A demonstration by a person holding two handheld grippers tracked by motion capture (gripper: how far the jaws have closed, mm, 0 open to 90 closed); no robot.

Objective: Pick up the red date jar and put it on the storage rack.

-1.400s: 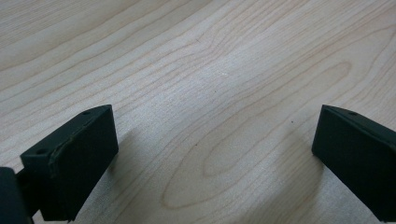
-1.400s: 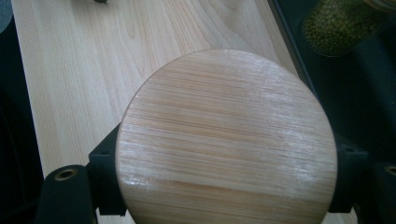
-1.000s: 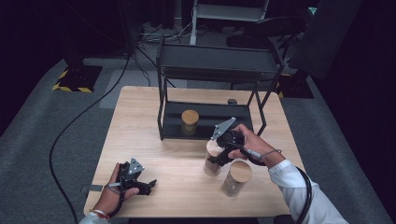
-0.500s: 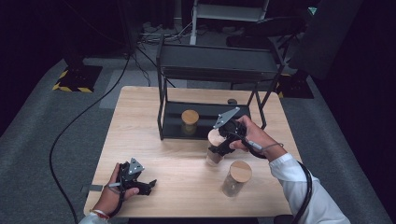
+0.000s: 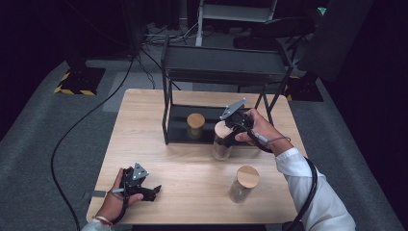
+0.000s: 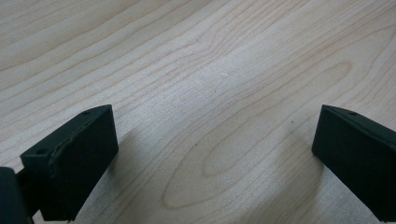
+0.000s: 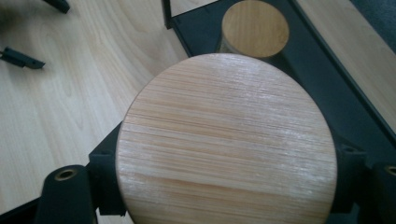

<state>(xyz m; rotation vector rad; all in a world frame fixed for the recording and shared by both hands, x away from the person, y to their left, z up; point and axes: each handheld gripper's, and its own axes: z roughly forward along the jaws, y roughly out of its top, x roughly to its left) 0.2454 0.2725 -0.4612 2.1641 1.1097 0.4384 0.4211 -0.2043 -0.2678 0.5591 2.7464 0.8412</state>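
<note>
- High view: spanning most of the frame, pale wooden worktop [image 5: 159,144], carrying a black two-tier rack [image 5: 221,72] along its far side.
- Sitting on the rack's bottom shelf, a glass jar with a wooden lid [image 5: 195,126].
- Being gripped just below its wooden lid by the right hand-held gripper [image 5: 230,138], a second jar, the held jar [image 5: 222,140], hanging at the rack's front edge; jaws clamping its sides.
- Standing alone near the front right, a third jar [image 5: 244,184].
- Resting on the worktop front left, left hand-held gripper [image 5: 150,191], jaws spread wide, holding nothing.
</note>
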